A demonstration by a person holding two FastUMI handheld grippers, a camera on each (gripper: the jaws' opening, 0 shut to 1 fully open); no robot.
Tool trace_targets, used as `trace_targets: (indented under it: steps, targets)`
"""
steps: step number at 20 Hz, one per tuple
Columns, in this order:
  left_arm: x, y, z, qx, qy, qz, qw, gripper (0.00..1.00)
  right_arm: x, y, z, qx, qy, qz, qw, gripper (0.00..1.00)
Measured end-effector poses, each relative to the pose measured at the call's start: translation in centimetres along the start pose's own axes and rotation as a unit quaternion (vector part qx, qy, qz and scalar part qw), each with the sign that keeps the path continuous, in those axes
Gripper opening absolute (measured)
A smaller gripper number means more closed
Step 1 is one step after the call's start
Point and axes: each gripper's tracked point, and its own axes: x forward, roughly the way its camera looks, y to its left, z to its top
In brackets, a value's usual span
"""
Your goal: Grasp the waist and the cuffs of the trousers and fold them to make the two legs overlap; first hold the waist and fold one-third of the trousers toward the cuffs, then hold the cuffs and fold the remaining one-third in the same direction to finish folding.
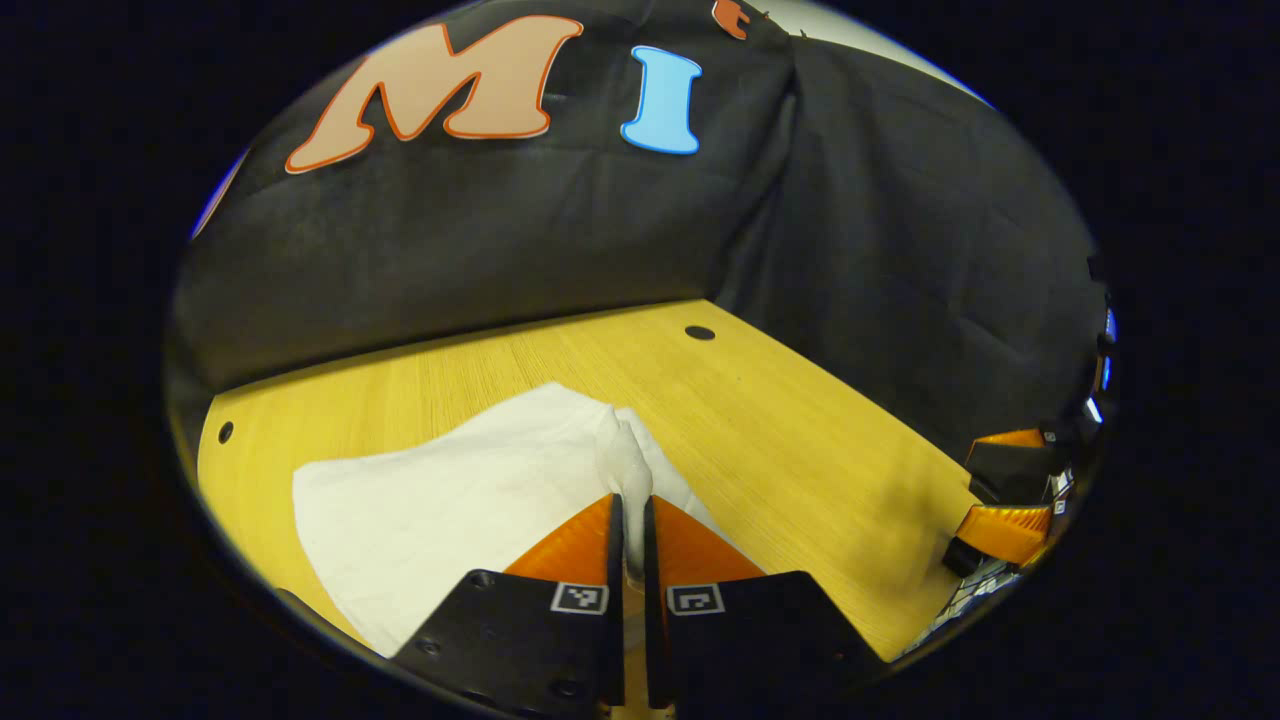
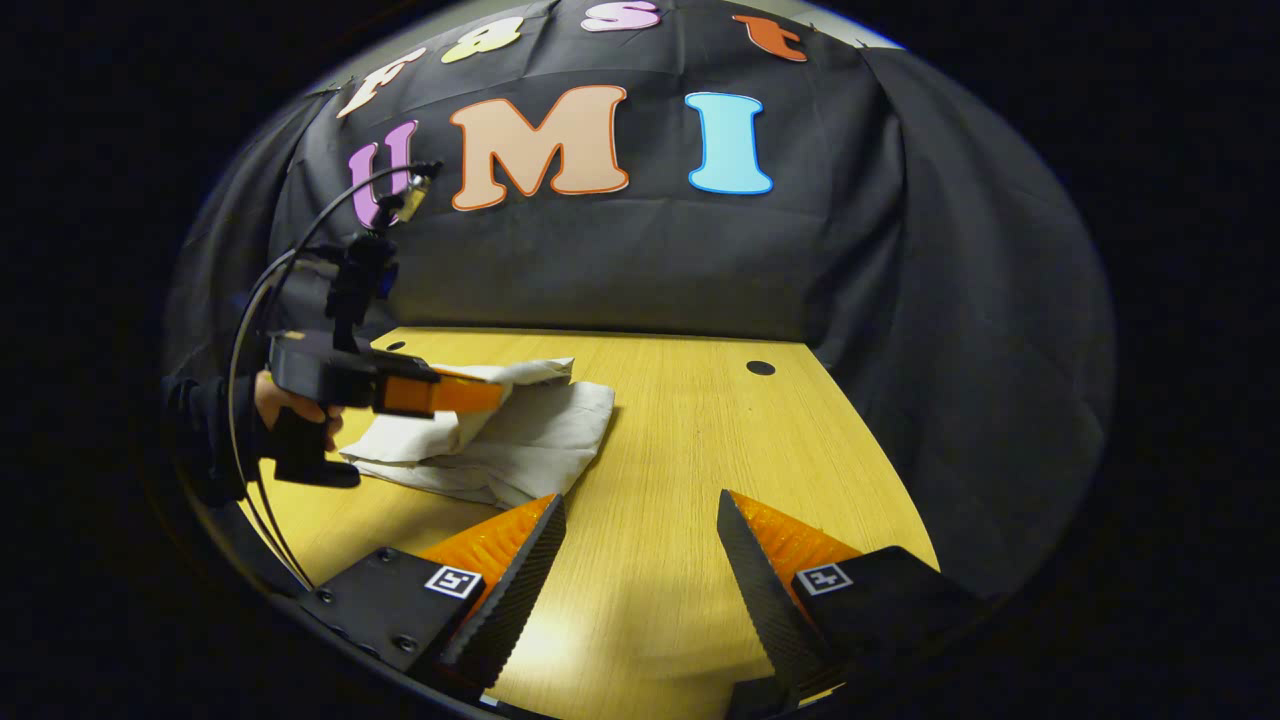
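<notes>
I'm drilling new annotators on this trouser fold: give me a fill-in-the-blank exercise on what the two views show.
1. The left tool is ____ on a fold of the trousers.
2. The right tool is ____, with bare table between its fingers.
3. The trousers lie on a ____ table.
4. In the right gripper view, a ____ holds the left tool's grip.

Missing words: shut; open; wooden; hand

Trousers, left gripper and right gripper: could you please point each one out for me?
trousers (image 2: 540, 430): right gripper view, on the flat folded cloth.
left gripper (image 1: 628, 500): left gripper view, between its fingers, which pinch a raised fold.
right gripper (image 2: 640, 505): right gripper view, midway between its spread fingers.
</notes>
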Motion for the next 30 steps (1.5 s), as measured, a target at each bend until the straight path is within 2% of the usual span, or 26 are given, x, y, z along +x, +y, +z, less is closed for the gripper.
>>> trace_targets:
  steps: [3,5,7,8,11,14,16,19,23,25,29,30]
  targets:
    - [-0.4,-0.9,-1.6,0.002,0.000,0.003,1.000,0.23,-0.4,1.0,1.2,-0.007,-0.014,0.021,1.000,0.98]
    - [-2.0,-1.4,-0.9,-0.009,-0.024,0.006,1.000,0.60,-0.2,1.8,2.4,-0.012,-0.023,0.035,0.999,0.98]
    - [-4.4,-0.3,0.2,-0.006,-0.051,0.034,0.998,0.98,-0.4,3.2,4.5,-0.018,-0.043,0.046,0.998,0.98]
    - [-5.7,0.8,1.0,-0.001,-0.066,0.054,0.996,0.95,-0.5,4.1,5.8,-0.019,-0.055,0.051,0.997,0.98]
    - [-11.3,5.1,2.9,0.009,-0.112,0.124,0.986,0.95,-0.6,6.8,9.5,-0.022,-0.091,0.063,0.994,0.98]
    - [-18.5,10.5,4.7,0.017,-0.162,0.218,0.962,0.96,-0.8,10.0,13.4,-0.011,-0.128,0.067,0.989,0.98]
    - [-22.5,13.5,6.4,0.029,-0.187,0.254,0.949,0.95,-1.1,12.4,15.5,0.000,-0.152,0.069,0.986,0.98]
    - [-27.1,16.8,7.8,0.057,-0.194,0.289,0.936,0.95,-0.6,15.4,17.7,0.026,-0.174,0.071,0.982,0.98]
    - [-30.7,20.2,8.1,0.055,-0.202,0.311,0.927,0.97,-0.3,18.0,19.1,0.033,-0.185,0.066,0.980,0.98]
    - [-32.0,21.2,8.4,0.061,-0.209,0.326,0.920,0.97,-0.4,18.5,20.0,0.038,-0.200,0.066,0.977,0.98]
    - [-33.1,21.6,9.0,0.047,-0.229,0.334,0.913,0.96,-1.3,17.9,21.8,0.040,-0.233,0.053,0.970,0.97]
    - [-33.3,21.6,9.1,0.042,-0.233,0.334,0.912,1.00,-1.5,17.8,22.1,0.038,-0.236,0.053,0.969,0.98]
